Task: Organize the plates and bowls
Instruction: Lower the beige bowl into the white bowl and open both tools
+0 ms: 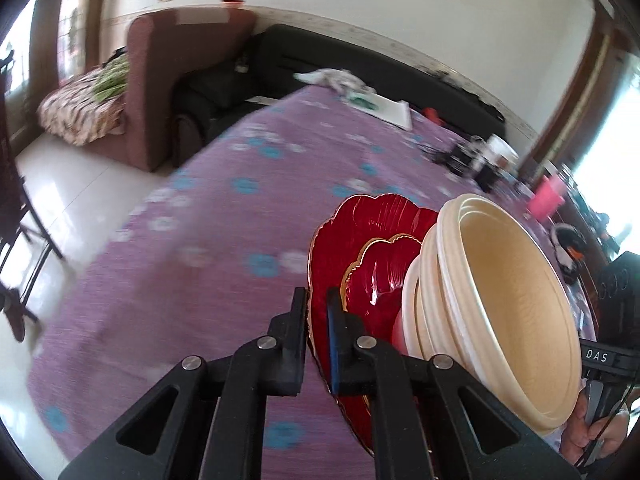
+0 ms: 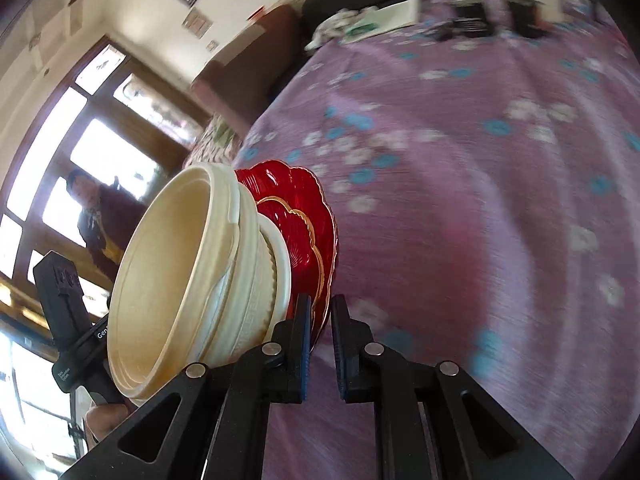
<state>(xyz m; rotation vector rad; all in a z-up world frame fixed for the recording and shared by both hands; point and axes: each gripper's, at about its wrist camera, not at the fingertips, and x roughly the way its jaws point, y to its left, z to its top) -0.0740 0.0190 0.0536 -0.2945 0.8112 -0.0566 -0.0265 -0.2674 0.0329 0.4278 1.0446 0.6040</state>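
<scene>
On the black plastic handle of my right gripper (image 1: 612, 356), white letters read "DAS". On my left gripper's black handle (image 2: 80, 344), seen from the other side, "Gen" shows; the smaller white print below is too blurred.

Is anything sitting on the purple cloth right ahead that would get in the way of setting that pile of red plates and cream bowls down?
Nothing visible does. The purple tablecloth ahead of the red plates and cream bowls lies bare; the clutter sits at the far edge.

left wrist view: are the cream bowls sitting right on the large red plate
No: the nested cream bowls rest on a smaller red gold-rimmed plate that lies on the large red scalloped plate.
</scene>
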